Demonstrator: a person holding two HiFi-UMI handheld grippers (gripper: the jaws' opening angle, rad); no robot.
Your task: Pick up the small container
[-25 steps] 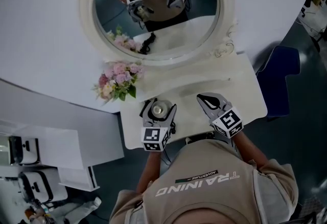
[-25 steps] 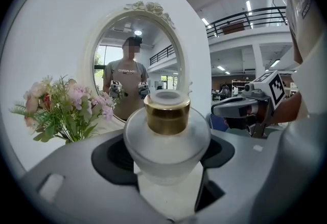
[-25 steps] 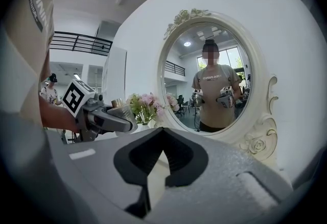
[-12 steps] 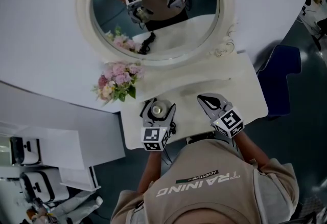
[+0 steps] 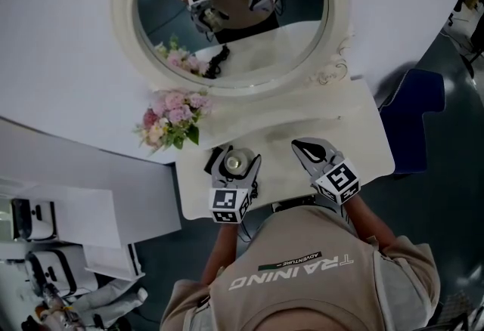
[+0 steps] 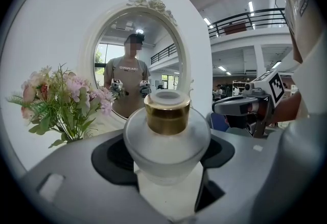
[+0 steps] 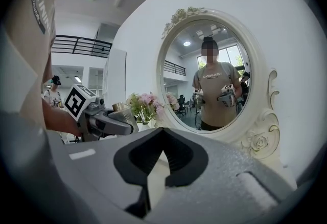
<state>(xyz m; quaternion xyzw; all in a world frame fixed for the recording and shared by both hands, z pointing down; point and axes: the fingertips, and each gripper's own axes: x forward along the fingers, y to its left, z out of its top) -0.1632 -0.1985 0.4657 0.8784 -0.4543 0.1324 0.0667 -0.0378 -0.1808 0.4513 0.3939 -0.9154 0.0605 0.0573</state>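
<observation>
The small container is a frosted white jar with a gold collar. My left gripper is shut on its round body, one jaw on each side, over the white dressing table. Whether the jar rests on the table or hangs just above it, I cannot tell. My right gripper is to its right over the table, shut, with nothing between its jaws. The right gripper view shows the left gripper with the jar's gold top.
An oval white-framed mirror stands behind the table. A bunch of pink flowers sits at the table's back left, close to the left gripper. A blue seat is off the table's right end, and white cabinets are lower left.
</observation>
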